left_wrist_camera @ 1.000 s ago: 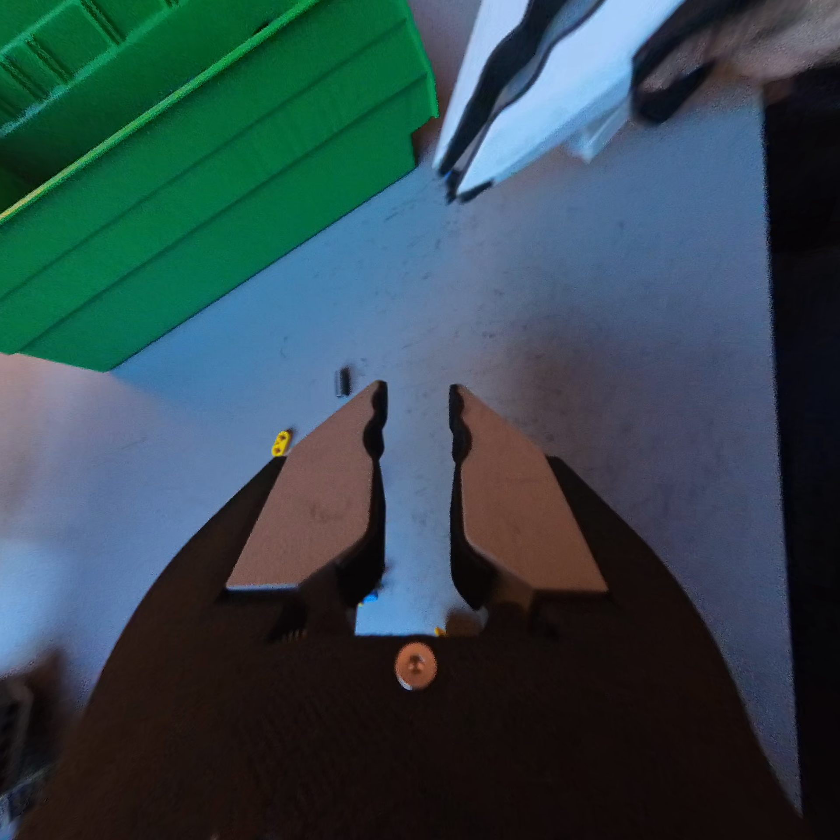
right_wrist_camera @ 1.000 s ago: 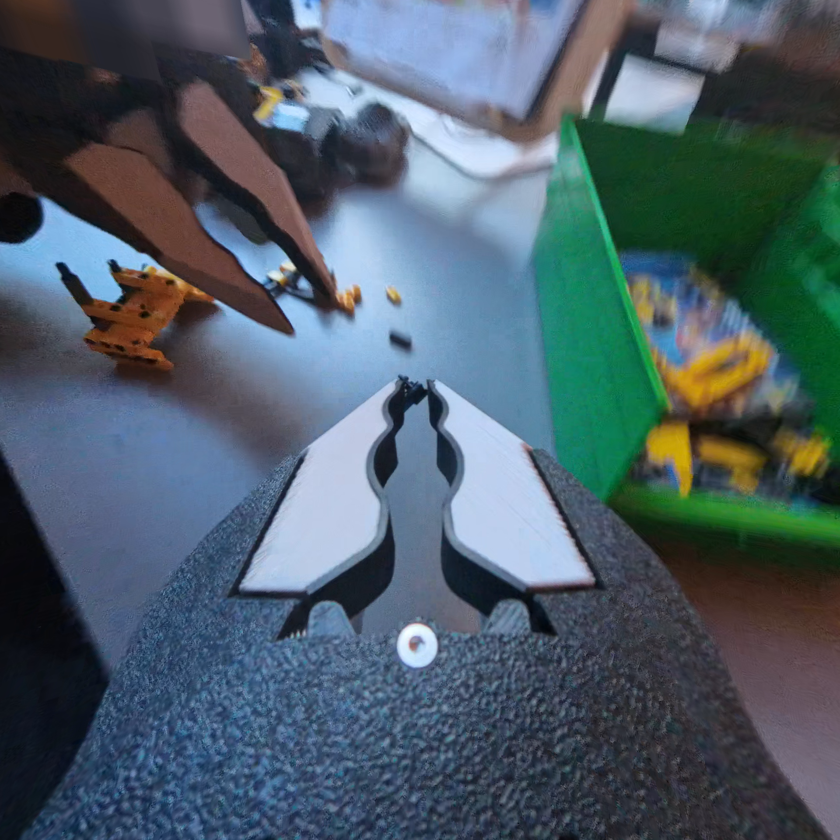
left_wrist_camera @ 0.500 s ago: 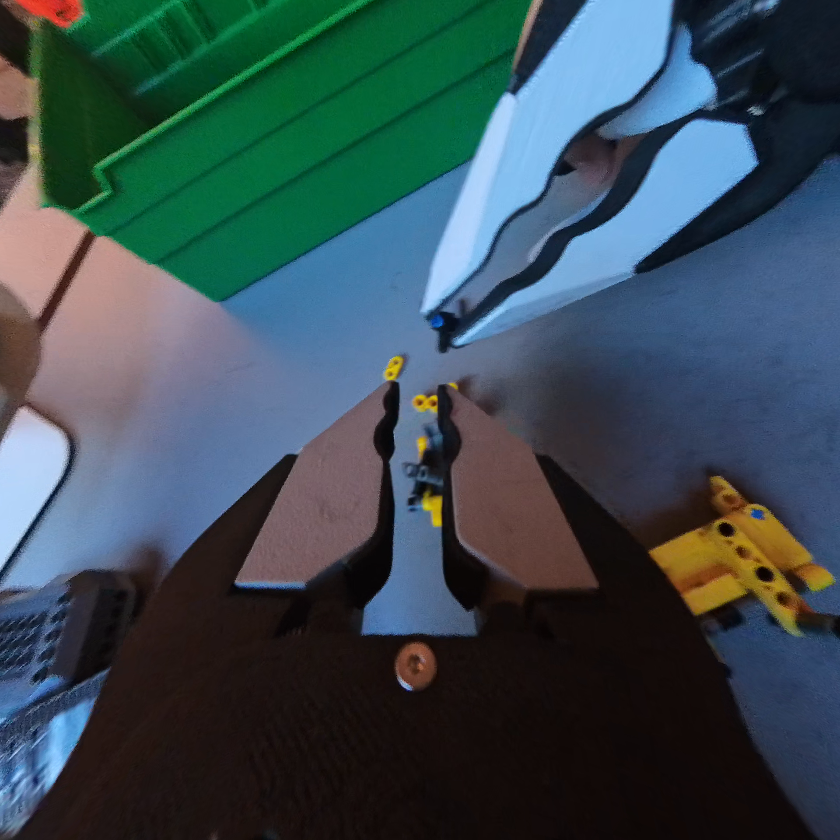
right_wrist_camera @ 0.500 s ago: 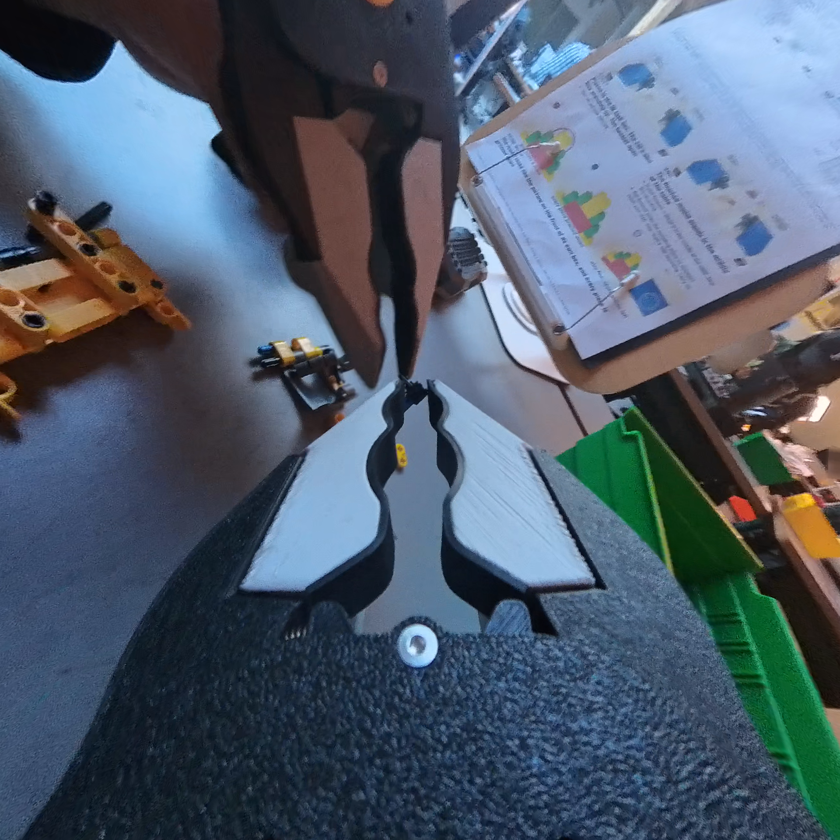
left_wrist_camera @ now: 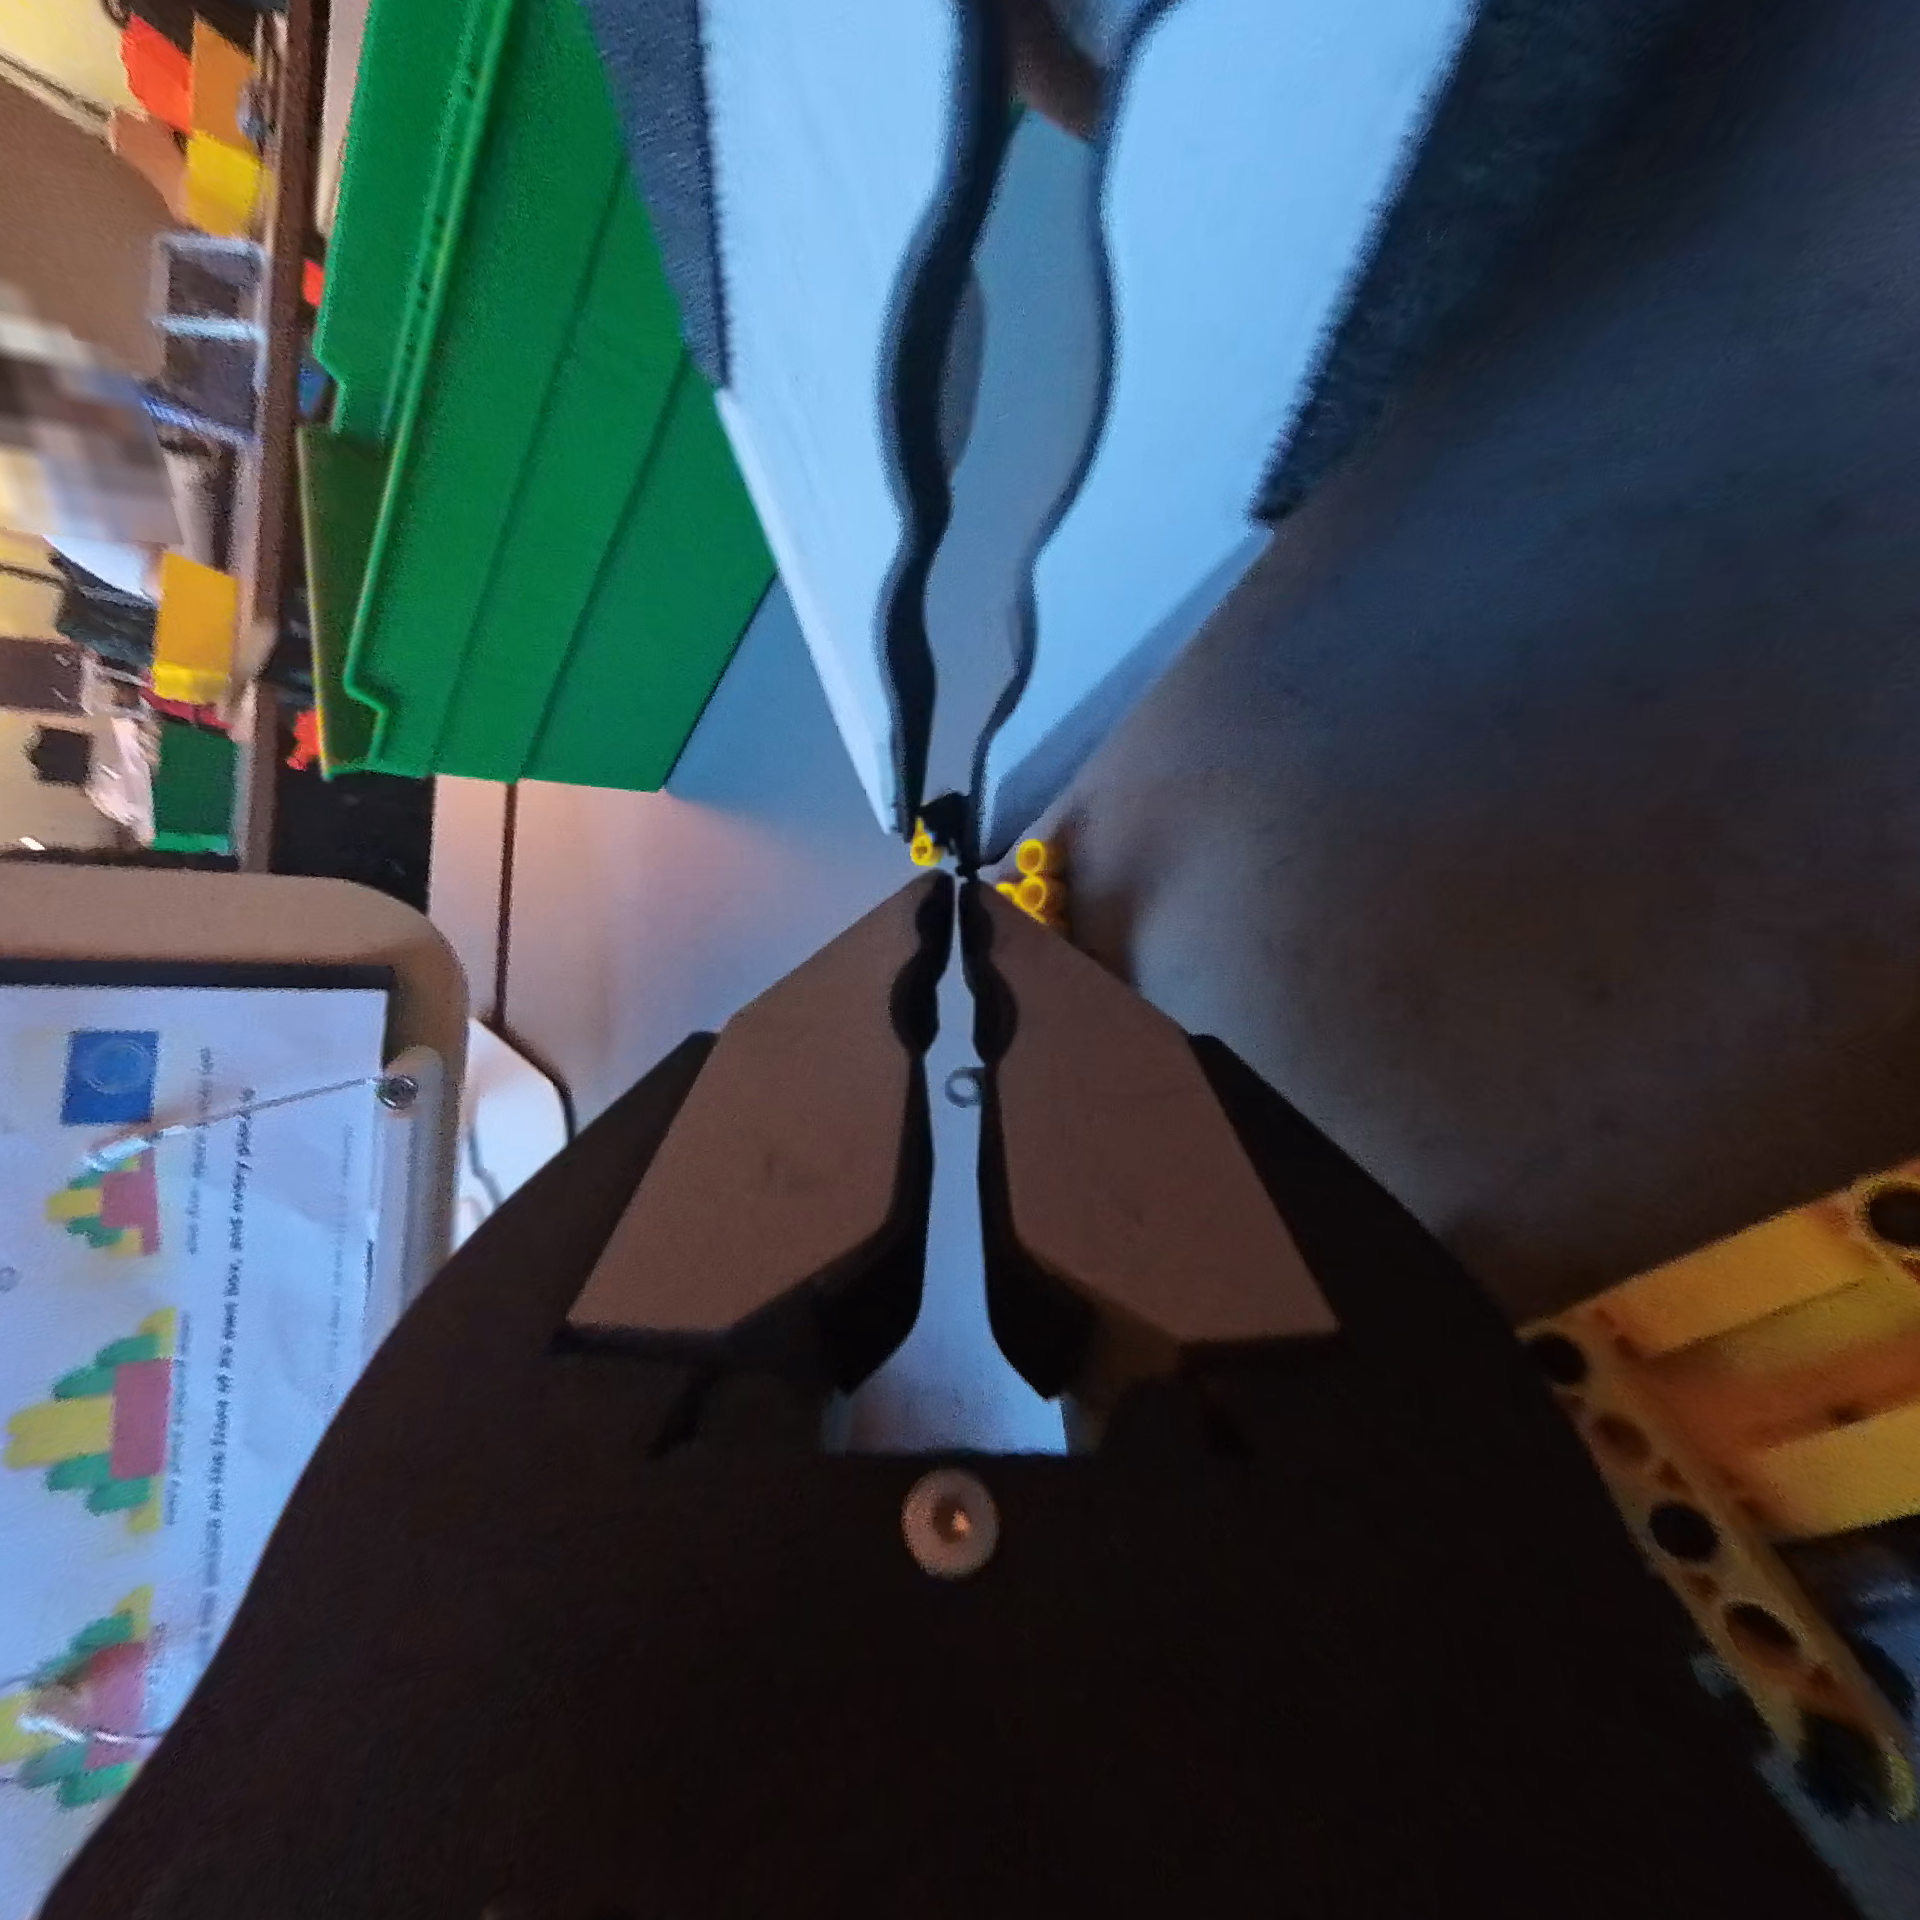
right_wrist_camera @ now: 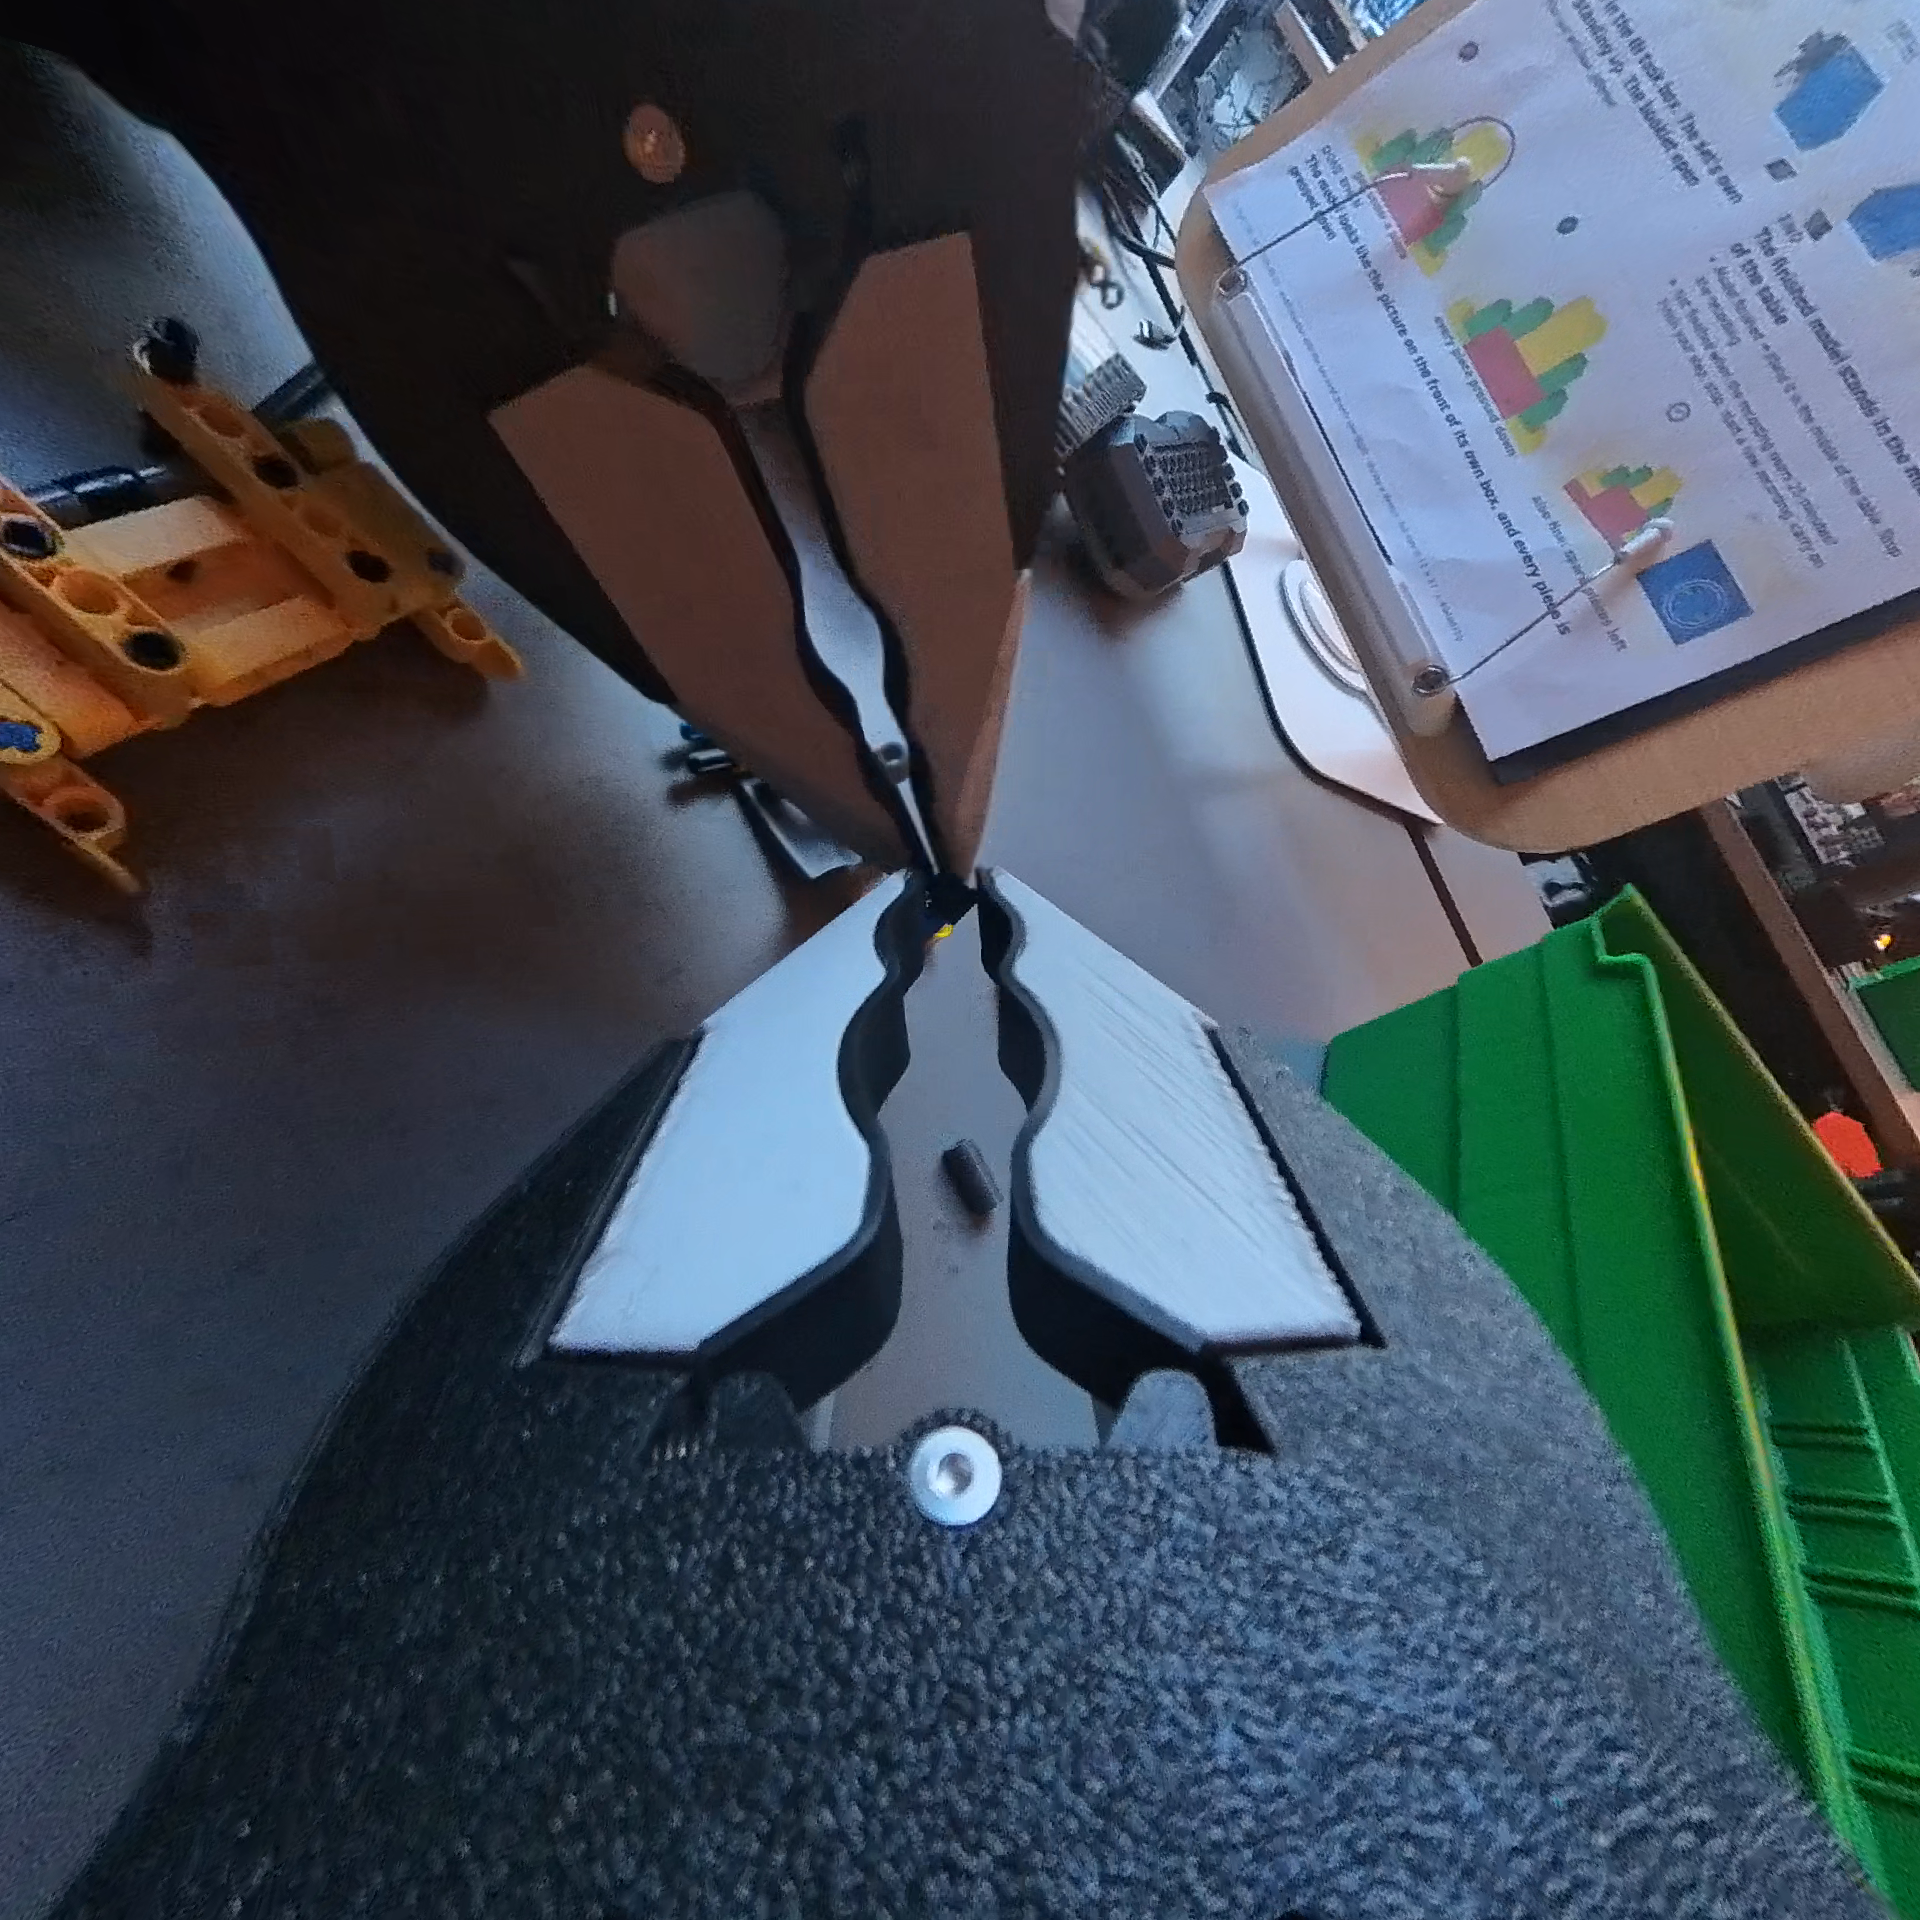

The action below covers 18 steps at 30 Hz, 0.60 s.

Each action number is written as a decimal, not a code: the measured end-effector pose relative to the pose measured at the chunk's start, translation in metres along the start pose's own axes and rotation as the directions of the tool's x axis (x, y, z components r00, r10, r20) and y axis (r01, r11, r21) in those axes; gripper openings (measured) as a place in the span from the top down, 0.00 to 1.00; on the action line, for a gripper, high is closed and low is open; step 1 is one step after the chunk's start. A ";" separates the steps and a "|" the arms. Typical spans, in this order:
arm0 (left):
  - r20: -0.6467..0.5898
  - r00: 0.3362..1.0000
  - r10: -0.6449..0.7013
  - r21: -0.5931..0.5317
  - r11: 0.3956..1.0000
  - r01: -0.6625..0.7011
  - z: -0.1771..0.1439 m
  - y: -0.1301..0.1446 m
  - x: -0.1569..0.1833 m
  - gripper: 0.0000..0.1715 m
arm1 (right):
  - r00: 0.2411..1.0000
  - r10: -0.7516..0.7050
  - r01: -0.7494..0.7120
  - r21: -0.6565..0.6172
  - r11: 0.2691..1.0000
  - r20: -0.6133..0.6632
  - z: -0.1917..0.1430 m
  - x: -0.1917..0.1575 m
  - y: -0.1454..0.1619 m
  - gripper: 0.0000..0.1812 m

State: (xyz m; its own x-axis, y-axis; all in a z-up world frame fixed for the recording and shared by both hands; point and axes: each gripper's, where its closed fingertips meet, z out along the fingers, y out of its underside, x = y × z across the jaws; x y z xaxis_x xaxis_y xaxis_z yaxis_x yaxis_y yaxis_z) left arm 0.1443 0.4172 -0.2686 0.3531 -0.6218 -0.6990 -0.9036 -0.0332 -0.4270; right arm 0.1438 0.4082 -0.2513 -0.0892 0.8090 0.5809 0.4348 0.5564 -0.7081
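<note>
Pinches a tiny black-and-yellow plastic piece (right_wrist_camera: 941,912) in the white-fingered right gripper (right_wrist_camera: 948,896), tip to tip with the brown-fingered left gripper (left_wrist_camera: 954,886), jaws pressed together, over the grey tabletop (left_wrist_camera: 1507,831) beside the green plastic bin (left_wrist_camera: 520,520).

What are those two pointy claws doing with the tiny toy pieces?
A person holds two claws tip to tip above a dark table. The right claw, with white fingers, pinches a tiny black and yellow piece. The left claw, with brown fingers, is nearly shut and meets that piece. A half-built yellow beam model lies to one side and a green bin to the other. A small black pin lies on the table.
</note>
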 end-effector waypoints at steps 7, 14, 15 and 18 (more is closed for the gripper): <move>0.021 0.999 0.031 0.025 0.999 -0.032 -0.001 -0.005 0.002 0.93 | 0.980 0.146 -0.147 0.002 0.989 0.134 -0.004 -0.008 0.005 0.96; 0.236 0.947 0.217 0.158 0.953 -0.258 -0.019 -0.031 -0.012 0.97 | 0.871 0.414 -0.438 0.036 0.898 0.264 -0.014 0.005 0.000 0.96; 0.237 0.946 0.223 0.156 0.952 -0.264 -0.019 -0.031 -0.011 0.97 | 0.855 0.436 -0.462 0.031 0.887 0.282 -0.014 0.006 0.001 0.96; 0.243 0.943 0.228 0.152 0.951 -0.269 -0.019 -0.032 -0.011 0.97 | 0.819 0.480 -0.509 0.012 0.861 0.316 -0.015 0.005 0.001 0.96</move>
State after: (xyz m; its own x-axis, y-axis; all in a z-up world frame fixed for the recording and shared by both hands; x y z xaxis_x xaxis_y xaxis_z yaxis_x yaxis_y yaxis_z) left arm 0.1652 0.4105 -0.2364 0.1860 -0.4037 -0.8958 -0.9176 0.2546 -0.3053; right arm 0.1574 0.4102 -0.2431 -0.1474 0.9890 0.0092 0.4088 0.0694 -0.9100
